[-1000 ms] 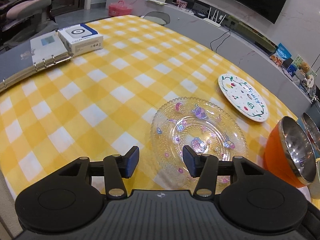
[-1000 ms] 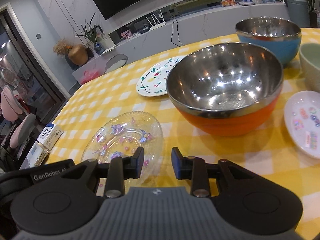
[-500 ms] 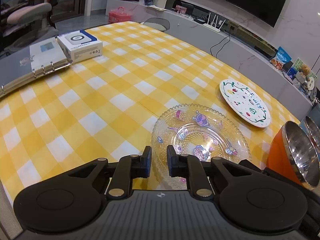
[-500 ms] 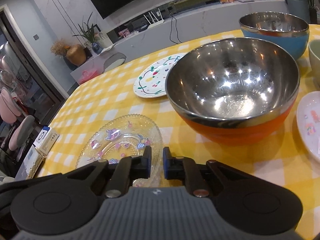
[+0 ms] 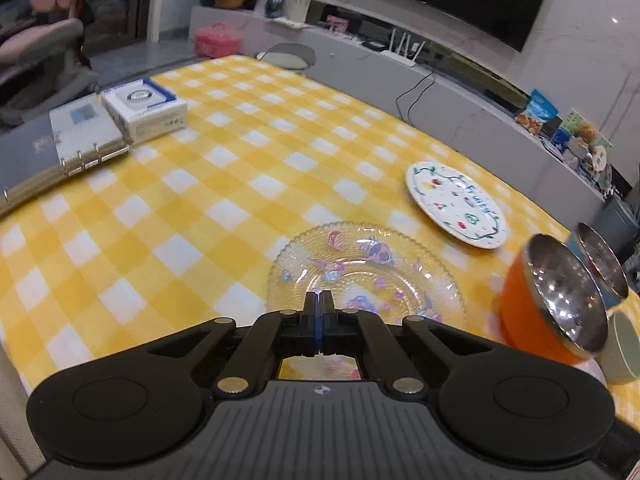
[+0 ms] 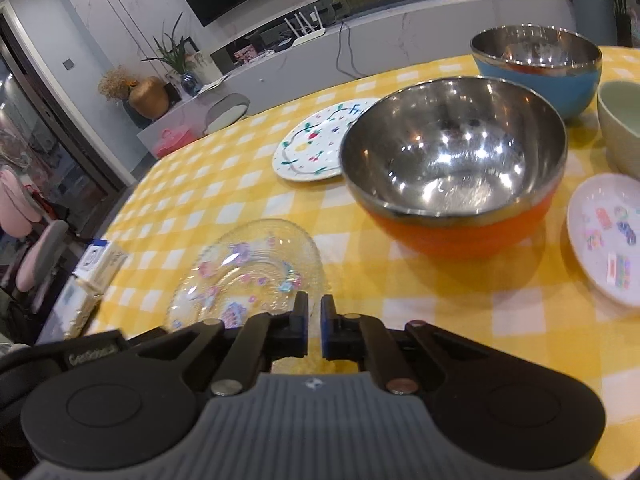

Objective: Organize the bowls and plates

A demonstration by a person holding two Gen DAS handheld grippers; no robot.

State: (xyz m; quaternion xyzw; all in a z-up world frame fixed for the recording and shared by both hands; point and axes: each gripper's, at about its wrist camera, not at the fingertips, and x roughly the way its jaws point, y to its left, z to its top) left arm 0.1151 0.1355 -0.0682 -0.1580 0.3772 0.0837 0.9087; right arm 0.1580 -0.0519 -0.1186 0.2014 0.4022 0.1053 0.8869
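Observation:
A clear glass plate (image 5: 368,276) with pastel stickers lies on the yellow checked cloth, right in front of both grippers. My left gripper (image 5: 319,300) is shut, pads together, over the plate's near rim with nothing between them. My right gripper (image 6: 314,308) is shut too, with only a thin slit showing, just at the glass plate's (image 6: 248,272) near right rim. Beyond stand a white painted plate (image 6: 312,152), an orange steel-lined bowl (image 6: 452,168), a blue bowl (image 6: 536,64), a pale green bowl (image 6: 620,128) and a small pink plate (image 6: 608,240).
A white box (image 5: 144,112) and a ring binder (image 5: 76,144) lie at the table's far left. The table's near left edge (image 5: 16,360) runs close to my left gripper. Bare checked cloth (image 5: 200,220) stretches between the binder and the plates.
Both grippers' jaws have come together from open to shut. Neither hand has shifted much, and the dishes stay where they were.

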